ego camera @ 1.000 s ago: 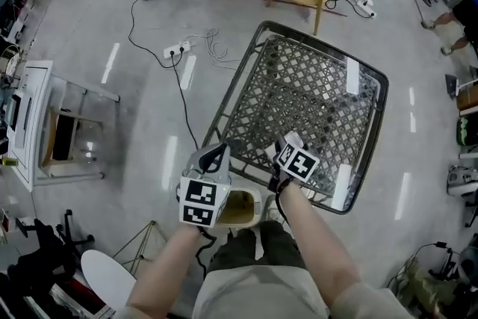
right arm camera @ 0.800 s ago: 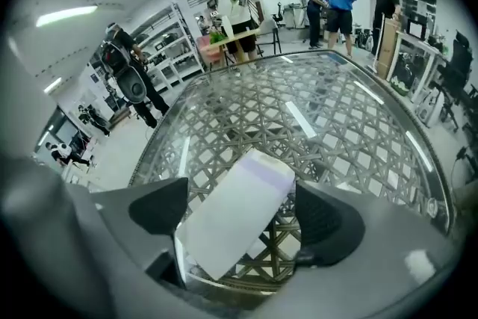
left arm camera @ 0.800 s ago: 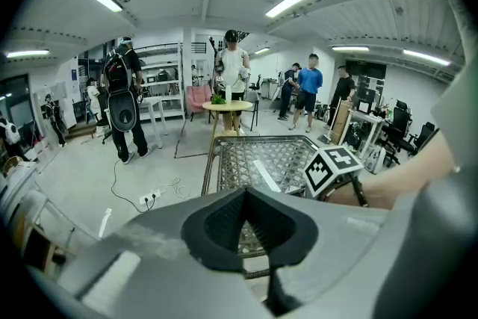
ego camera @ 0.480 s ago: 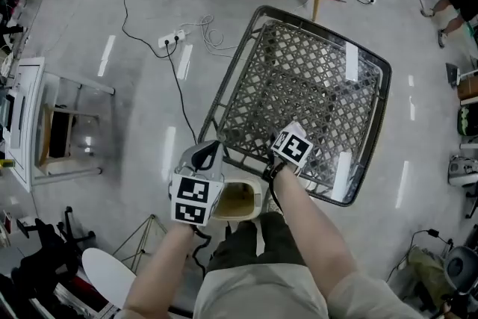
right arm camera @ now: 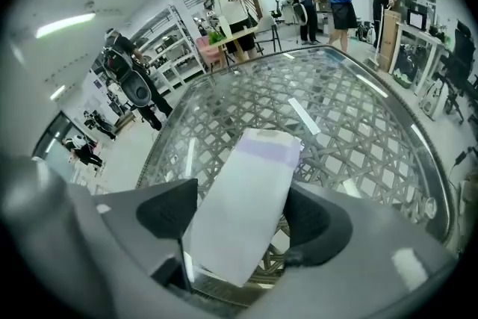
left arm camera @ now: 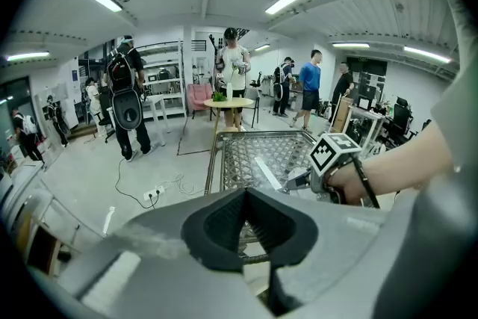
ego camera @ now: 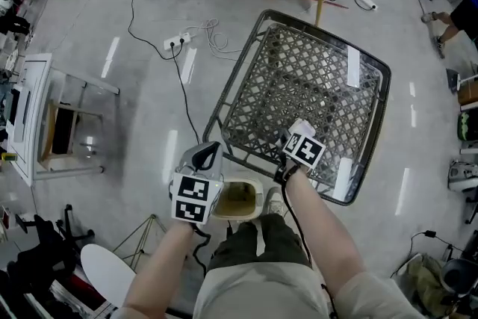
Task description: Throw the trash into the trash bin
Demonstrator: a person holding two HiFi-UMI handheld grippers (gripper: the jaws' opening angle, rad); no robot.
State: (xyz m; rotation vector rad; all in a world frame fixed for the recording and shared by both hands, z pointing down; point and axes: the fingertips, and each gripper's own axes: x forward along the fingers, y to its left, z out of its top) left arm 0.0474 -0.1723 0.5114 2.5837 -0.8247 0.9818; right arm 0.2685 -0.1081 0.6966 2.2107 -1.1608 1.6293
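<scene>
White paper packet point(right arm camera: 243, 198), flat and oblong with a pale violet band at its far end, lies on the glass top of the woven-lattice bench point(ego camera: 299, 78), close to the near edge. Right tongs point(right arm camera: 243, 224) straddle the packet and are closing on it. The dark pads stand just at its two long edges, and no squeeze shows yet. Since the preceding second the right hand has kept its place over this edge, so the only change is in the tongs, from wide toward a grip. Judged from this, the pick-up is only beginning and the packet has not left the glass. Left tongs point(left arm camera: 250, 228) are pressed together with nothing between them, held off the bench's near corner above the floor. Beige trash bin point(ego camera: 257, 190), open-topped, stands on the floor just below that edge, between the two hands. The carry to it looks short once the grip holds.
</scene>
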